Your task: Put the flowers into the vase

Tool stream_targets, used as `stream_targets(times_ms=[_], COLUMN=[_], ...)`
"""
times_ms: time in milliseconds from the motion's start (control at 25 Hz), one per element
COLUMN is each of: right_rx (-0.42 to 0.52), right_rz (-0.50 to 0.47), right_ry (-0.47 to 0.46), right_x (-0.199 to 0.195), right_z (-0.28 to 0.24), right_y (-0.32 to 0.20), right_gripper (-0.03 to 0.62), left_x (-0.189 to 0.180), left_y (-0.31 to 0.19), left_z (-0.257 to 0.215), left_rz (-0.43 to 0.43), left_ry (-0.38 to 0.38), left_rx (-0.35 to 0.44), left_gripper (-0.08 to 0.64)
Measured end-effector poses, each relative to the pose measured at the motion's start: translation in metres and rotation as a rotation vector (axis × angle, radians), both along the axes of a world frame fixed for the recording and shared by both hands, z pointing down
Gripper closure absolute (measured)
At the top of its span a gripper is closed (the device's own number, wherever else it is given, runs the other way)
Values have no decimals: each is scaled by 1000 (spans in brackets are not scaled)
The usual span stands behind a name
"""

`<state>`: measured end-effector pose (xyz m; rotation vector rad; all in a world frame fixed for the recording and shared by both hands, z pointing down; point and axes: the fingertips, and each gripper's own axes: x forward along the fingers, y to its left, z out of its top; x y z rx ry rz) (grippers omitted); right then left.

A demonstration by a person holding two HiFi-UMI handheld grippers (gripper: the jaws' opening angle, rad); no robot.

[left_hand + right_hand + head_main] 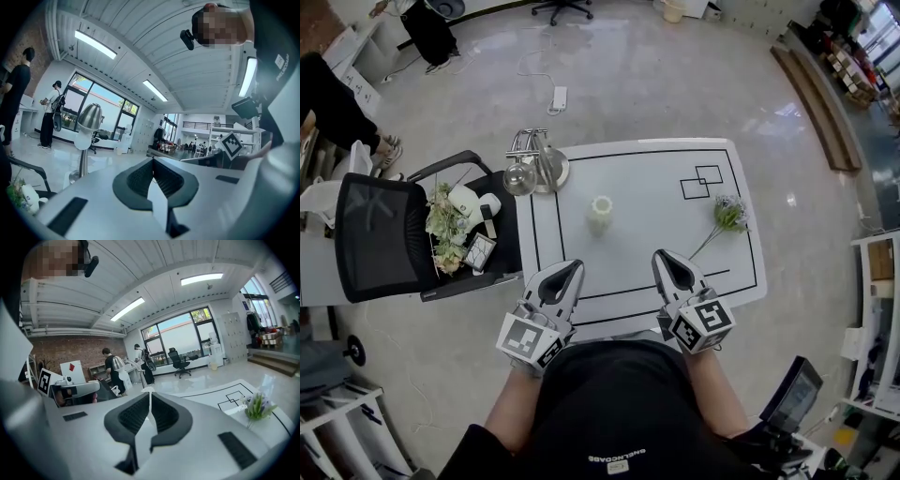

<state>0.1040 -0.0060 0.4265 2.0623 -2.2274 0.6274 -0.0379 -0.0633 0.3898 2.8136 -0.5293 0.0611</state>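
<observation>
1. Head view: The white vase [600,214] stands upright near the middle of the white table [647,178]. A single flower [729,214] lies flat towards the table's right edge, well apart from the vase. Its purple head is at the far right, and its stem runs diagonally back towards the near left. The left claw [570,270] and the right claw [667,261] both hover over the table's near edge, each shut and holding nothing. The stem's free end points almost at the right claw, so the right hand is clearly the nearer one. The vase sits ahead, between the two claws. More flowers lie on a black chair [384,239] to the left of the table.

2. Left gripper view: The jaws meet tip to tip with nothing between them. Neither the flower nor the vase shows here, so this claw does not look aimed at either.

3. Right gripper view: These jaws are also pressed together and empty. The flower lies on the table ahead and to the right. I judge the claw must open and swing right to meet the stem.
</observation>
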Motion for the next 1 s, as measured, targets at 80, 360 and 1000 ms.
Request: stream_targets(times_ms=[80, 360, 1000], right_rx=[-36, -105, -312], right_rz=[24, 132, 365], right_ry=[-24, -82, -163], right_x=[15, 68, 190], right_z=[12, 40, 139], right_y=[-2, -2, 28], right_gripper=[588, 586, 505], left_x=[8, 29, 68], left_y=[-3, -10, -22], left_z=[3, 12, 52], left_rz=[-5, -20, -79], left_ry=[-10, -51, -199], left_rx=[-5, -17, -61], left_gripper=[555, 555, 552])
